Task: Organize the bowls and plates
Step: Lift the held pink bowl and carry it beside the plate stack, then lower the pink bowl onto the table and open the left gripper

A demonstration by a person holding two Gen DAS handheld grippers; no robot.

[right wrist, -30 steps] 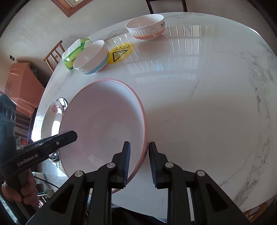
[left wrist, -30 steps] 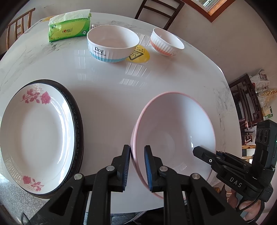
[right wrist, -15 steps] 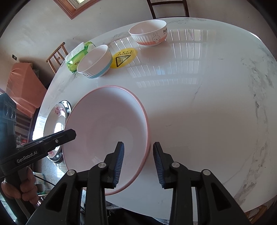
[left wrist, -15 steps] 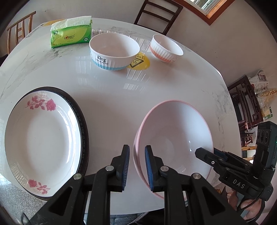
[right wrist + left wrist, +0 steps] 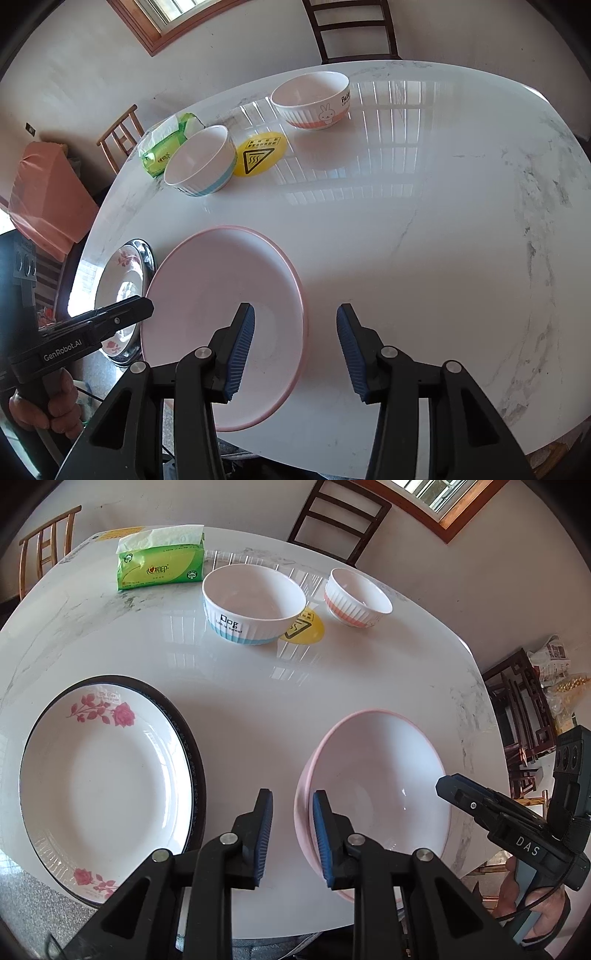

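A wide pink bowl [image 5: 376,775] [image 5: 221,295] sits flat on the white marble table [image 5: 240,701], near its front edge. My left gripper [image 5: 291,834] straddles the bowl's left rim. Its jaws are opening, and the outer pad stands clear of the rim. My right gripper [image 5: 295,350] straddles the right rim, jaws opening wide, neither pad pressing. To the left lies a rose-patterned plate [image 5: 103,786] stacked on a dark-rimmed plate [image 5: 192,746]. At the back stand a blue-banded bowl [image 5: 255,605] and an orange-banded bowl [image 5: 356,598].
A green tissue pack [image 5: 160,565] lies at the back left, and a yellow warning disc [image 5: 304,629] sits between the two small bowls. Chairs [image 5: 340,520] stand behind the table. A hand [image 5: 44,402] holds the left gripper past the table edge.
The pink bowl was held tilted by both grippers; it now lies level on the table. Both pairs of jaws have spread off its rim, the right pair much wider.
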